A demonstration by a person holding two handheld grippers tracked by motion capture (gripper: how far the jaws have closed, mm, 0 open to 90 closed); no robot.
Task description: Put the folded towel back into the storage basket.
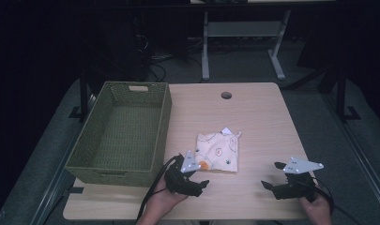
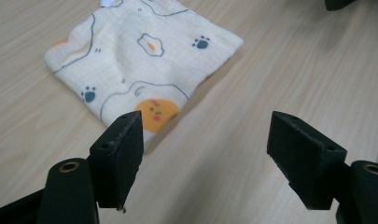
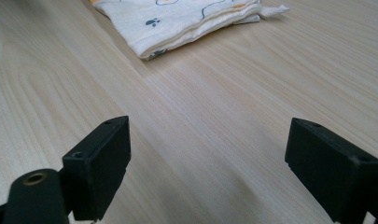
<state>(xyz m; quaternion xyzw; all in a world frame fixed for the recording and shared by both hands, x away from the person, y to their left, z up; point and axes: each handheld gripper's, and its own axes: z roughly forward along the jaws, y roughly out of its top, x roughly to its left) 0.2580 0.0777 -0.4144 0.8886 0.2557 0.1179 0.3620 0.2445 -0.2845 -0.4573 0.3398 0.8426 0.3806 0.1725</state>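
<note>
Folded cloth [image 1: 218, 151]: cream, printed eggs, paw prints, orange face.

Dim room; grey carpet floor [image 1: 244, 65]; white desk frame [image 1: 239, 30] behind.

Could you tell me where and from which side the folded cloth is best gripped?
Probably at the near corner of the cloth, beside the orange print, coming low from the left gripper side. The cloth lies flat and folded; that corner points between the open fingers.
</note>
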